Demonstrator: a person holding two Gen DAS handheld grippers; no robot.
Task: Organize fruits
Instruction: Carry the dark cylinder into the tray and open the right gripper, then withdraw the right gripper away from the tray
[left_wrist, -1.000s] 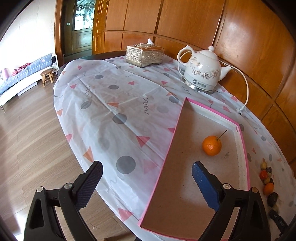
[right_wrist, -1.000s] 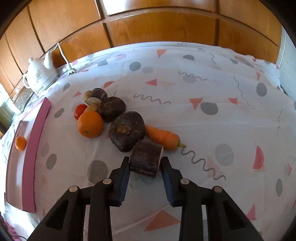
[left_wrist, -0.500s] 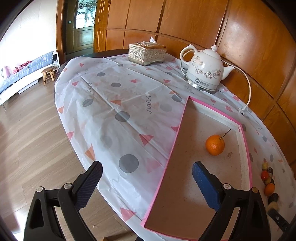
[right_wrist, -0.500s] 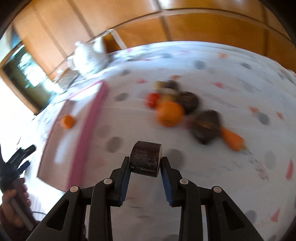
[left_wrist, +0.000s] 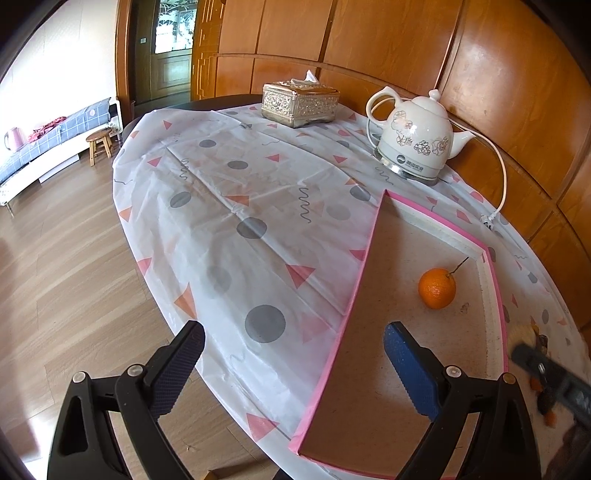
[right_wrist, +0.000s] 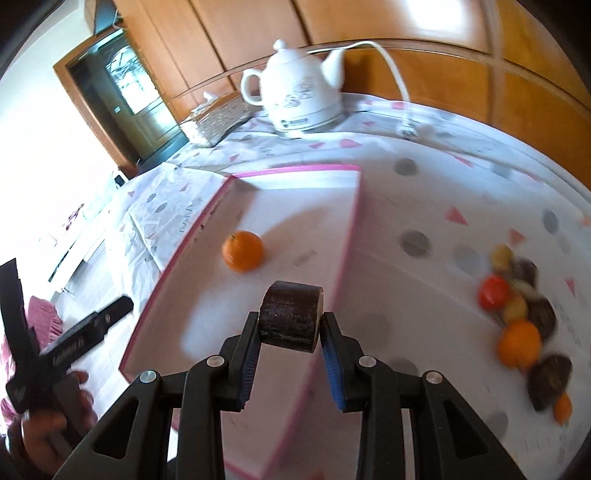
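My right gripper (right_wrist: 290, 334) is shut on a dark brown cylindrical chunk (right_wrist: 290, 315) and holds it in the air over the near right edge of the pink-rimmed tray (right_wrist: 352, 229). One orange (right_wrist: 242, 250) lies in the tray; it also shows in the left wrist view (left_wrist: 437, 288), inside the tray (left_wrist: 364, 266). A blurred pile of fruit (right_wrist: 524, 317) lies on the cloth to the right of the tray. My left gripper (left_wrist: 291, 365) is open and empty, over the table's near edge by the tray's left rim.
A white electric kettle (left_wrist: 415, 146) with a cord and a silver tissue box (left_wrist: 300, 99) stand behind the tray by the wooden wall. The round table has a patterned cloth (left_wrist: 236, 206). The floor drops off to the left.
My right gripper has lifted the dark chunk off the cloth and swung it left from the fruit pile to above the tray. The left gripper has stayed open and barely moved.
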